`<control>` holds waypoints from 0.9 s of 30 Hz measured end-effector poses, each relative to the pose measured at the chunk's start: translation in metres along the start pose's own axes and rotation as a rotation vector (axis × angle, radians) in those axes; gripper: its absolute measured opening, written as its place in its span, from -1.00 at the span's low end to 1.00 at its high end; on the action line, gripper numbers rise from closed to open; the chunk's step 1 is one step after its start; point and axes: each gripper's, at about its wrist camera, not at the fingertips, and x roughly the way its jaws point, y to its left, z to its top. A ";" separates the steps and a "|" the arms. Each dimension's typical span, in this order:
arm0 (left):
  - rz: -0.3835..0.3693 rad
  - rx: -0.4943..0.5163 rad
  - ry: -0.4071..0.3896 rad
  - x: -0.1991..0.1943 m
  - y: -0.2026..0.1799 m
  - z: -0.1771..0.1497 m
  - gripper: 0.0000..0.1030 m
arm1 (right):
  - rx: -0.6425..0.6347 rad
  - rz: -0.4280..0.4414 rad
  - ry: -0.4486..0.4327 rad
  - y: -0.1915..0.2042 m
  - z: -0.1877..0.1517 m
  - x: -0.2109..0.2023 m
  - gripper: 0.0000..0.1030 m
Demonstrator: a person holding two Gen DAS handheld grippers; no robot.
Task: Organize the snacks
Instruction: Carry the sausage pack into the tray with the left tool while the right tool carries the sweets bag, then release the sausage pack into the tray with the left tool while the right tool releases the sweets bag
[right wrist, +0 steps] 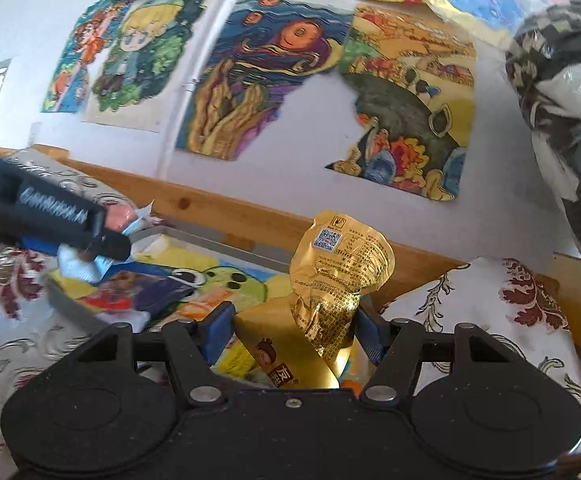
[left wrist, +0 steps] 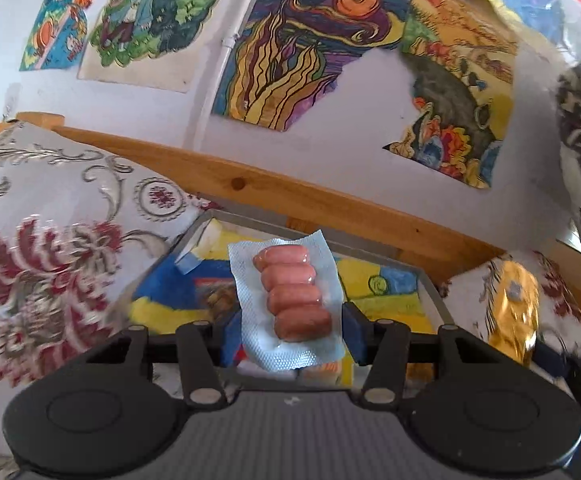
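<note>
Sausage pack (left wrist: 286, 304), four pink links in clear blue-white plastic, was clamped upright between the blue pads of the left gripper (left wrist: 286, 336), fingers (left wrist: 232, 332) clenched on its lower half. Pack was held above a grey-rimmed tray (left wrist: 430, 292) lined with a colourful drawing. Right gripper (right wrist: 294, 340) fingers were closed on a crumpled gold snack pouch (right wrist: 338, 276), printed label and QR code facing the camera, also above the tray (right wrist: 70, 308). A second gold packet with a cartoon face (right wrist: 278, 356) lay just below the right fingers; contact with them couldn't be told. Right wrist view showed the left gripper (right wrist: 102, 236) at the tray's left end with the sausage pack (right wrist: 120, 216) in it. Floral patterned cloth (left wrist: 50, 240) lay on both sides of the tray, wooden rail (left wrist: 290, 196) behind, drawings on the wall (left wrist: 290, 52).
</note>
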 end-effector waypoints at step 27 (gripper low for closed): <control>0.055 -0.049 0.242 0.105 0.003 0.015 0.16 | 0.069 0.123 0.135 -0.002 -0.016 0.100 0.39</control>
